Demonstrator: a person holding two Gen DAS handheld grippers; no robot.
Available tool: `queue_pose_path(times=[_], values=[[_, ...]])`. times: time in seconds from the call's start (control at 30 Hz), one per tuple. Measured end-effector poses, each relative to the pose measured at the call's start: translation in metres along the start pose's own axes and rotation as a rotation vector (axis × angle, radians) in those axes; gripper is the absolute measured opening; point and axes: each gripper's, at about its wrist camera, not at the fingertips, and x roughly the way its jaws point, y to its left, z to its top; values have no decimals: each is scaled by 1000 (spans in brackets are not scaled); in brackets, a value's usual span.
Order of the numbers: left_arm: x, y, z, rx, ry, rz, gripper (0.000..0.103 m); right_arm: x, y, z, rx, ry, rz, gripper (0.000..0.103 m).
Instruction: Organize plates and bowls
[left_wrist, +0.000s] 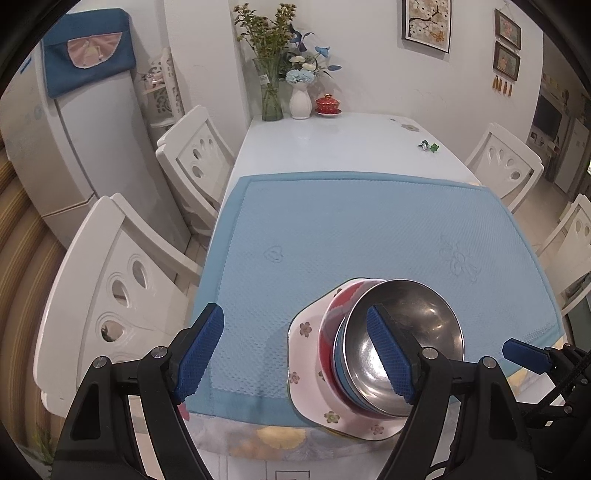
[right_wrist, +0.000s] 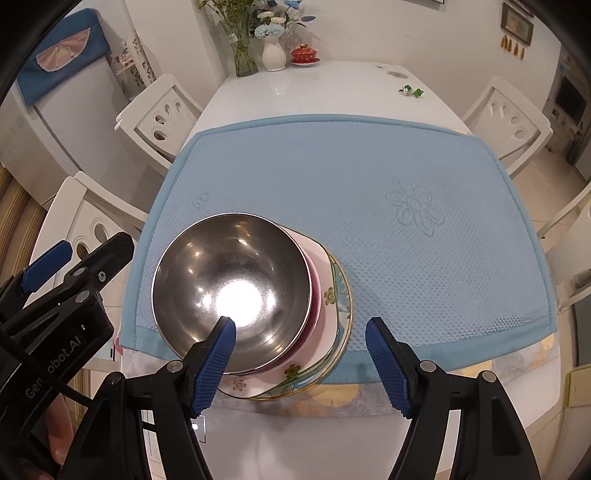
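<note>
While both tongs hang open over the near table edge and grip nothing, each view shows different parts of the stack. From the left tongs (left_wrist: 295, 350), a steel bowl (left_wrist: 417, 332) sits in blue and red bowls on a flowered plate (left_wrist: 306, 332); the right tongs' blue pad shows at the far right. From the right tongs (right_wrist: 301, 362), the same bowl (right_wrist: 229, 291) shows a second, gold-rimmed plate (right_wrist: 341, 295) beneath, and the left tongs' black body reads "robot.AI". The stack rests on a blue mat (right_wrist: 406, 221), near its front edge. Farther off stand white chairs (left_wrist: 195, 155), vases of flowers (left_wrist: 299, 99) and a red lidded cup (left_wrist: 327, 103).
</note>
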Motion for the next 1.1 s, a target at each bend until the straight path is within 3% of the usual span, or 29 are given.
queue_pose_path(times=[0.63,1.0,1.1], values=[[-3,-15,-4,-109,56,72,79,-1,-18,10,-110,21,64,71],[-3,-17,-7,-123,70,125,79,3,-19,12,-141,38,93,71],[-7,-17,-7,-121,28,136,79,2,-18,13,-142,34,98,71]])
